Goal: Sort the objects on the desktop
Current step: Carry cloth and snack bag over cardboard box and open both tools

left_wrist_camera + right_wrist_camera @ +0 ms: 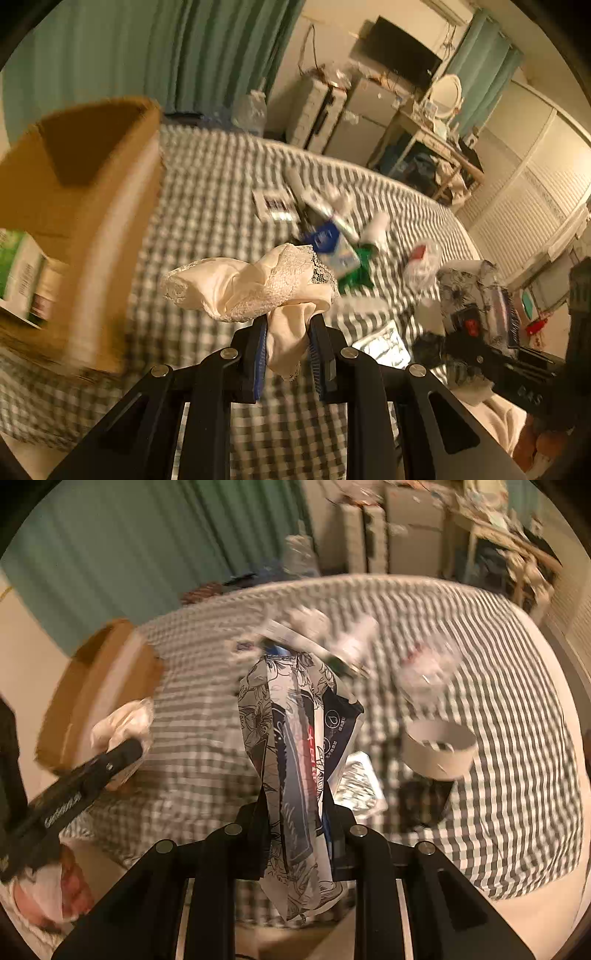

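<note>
Toward the bed's left edge stood the cardboard box, and the left gripper hung near it with its jaws pinched on a cream lace cloth. Most of that cloth bunched loose above the pads, so it could slip free or snag the box rim. Further right, over the bed's middle, the right gripper had its jaws clamped narrow on a floral printed packet; its long free end could sweep the white ring off the bed.
</note>
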